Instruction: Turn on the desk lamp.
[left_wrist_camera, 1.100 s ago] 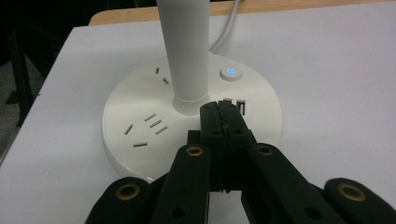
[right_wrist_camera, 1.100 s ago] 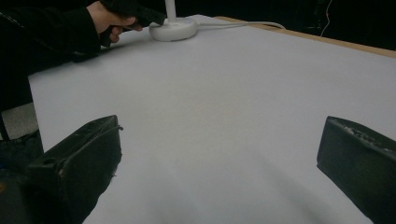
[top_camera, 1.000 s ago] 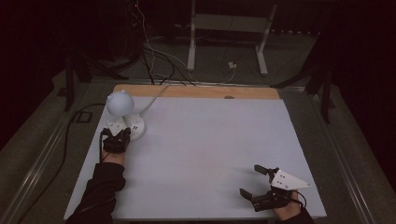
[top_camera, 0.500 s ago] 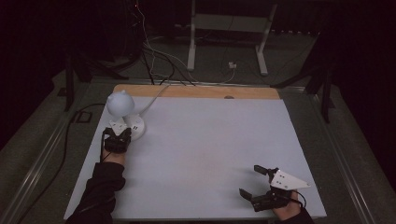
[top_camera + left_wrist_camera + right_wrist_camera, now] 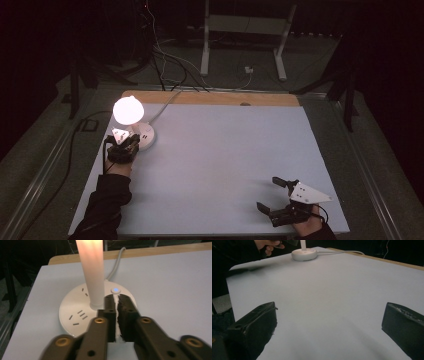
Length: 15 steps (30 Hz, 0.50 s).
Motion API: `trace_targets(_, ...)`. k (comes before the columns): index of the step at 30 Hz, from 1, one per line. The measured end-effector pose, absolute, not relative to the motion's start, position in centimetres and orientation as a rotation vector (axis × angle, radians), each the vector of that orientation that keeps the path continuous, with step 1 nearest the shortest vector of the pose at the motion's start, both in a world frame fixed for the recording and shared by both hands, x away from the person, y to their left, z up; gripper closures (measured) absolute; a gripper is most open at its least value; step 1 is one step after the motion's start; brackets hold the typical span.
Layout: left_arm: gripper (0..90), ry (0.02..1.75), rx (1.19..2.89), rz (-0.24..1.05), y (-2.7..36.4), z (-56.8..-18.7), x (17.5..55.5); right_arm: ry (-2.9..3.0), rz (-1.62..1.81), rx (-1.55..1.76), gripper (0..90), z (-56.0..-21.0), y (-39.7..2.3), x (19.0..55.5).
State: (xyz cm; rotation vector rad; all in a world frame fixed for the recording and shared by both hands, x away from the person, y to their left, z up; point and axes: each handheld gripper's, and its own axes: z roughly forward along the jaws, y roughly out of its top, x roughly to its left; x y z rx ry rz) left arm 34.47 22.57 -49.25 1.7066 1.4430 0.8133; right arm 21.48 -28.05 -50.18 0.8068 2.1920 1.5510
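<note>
Now left tongs (image 5: 116,301), nearly closed, hover over lamp base (image 5: 75,312); right tongs (image 5: 329,327) gape.

In the left gripper view, the glowing white stem of the desk lamp (image 5: 90,270) runs off the top edge, so its shade is cut off. The near rim of the lamp's round white plastic base (image 5: 75,312) is hidden behind the black left gripper (image 5: 116,305). In the right gripper view, the same stem is cropped at the top. The black right gripper (image 5: 329,315) is cut by the bottom edge there. In the high view, the base's markings are too small to read.
</note>
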Motion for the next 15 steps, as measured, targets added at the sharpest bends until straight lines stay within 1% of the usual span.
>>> trace_targets(1,79.8,1.449,1.699,0.808,22.5,-49.2,34.4,2.191,1.551,0.806,0.0,-50.2,-28.1,21.5)
trace_targets(2,73.1,1.462,1.692,0.828,22.3,-49.1,34.2,2.190,1.551,0.807,0.0,-50.2,-28.1,21.5)
trace_targets(3,61.2,1.465,1.690,0.839,22.2,-49.1,34.1,2.191,1.551,0.810,0.0,-50.2,-28.1,21.5)
trace_targets(4,61.2,1.468,1.683,0.836,22.2,-49.0,34.0,2.191,1.551,0.810,0.0,-50.2,-28.1,21.5)
trace_targets(6,48.5,1.472,1.662,0.826,22.2,-48.7,33.7,2.192,1.550,0.809,0.0,-50.2,-28.1,21.5)
trace_targets(7,45.9,1.472,1.660,0.829,22.2,-48.6,33.7,2.192,1.549,0.808,0.0,-50.2,-28.1,21.5)
trace_targets(8,45.9,1.474,1.656,0.831,22.2,-48.5,33.6,2.192,1.549,0.808,0.0,-50.2,-28.1,21.5)
trace_targets(10,40.3,1.484,1.648,0.829,22.2,-48.3,33.5,2.193,1.549,0.808,0.0,-50.2,-28.1,21.5)
trace_targets(11,31.8,1.491,1.645,0.835,22.2,-48.3,33.5,2.193,1.549,0.810,0.0,-50.2,-28.1,21.5)
trace_targets(12,31.8,1.501,1.645,0.841,22.2,-48.2,33.5,2.192,1.549,0.810,0.0,-50.2,-28.1,21.5)
trace_targets(15,15.7,1.514,1.669,0.835,22.0,-48.1,33.5,2.192,1.546,0.811,0.0,-50.2,-28.1,21.5)
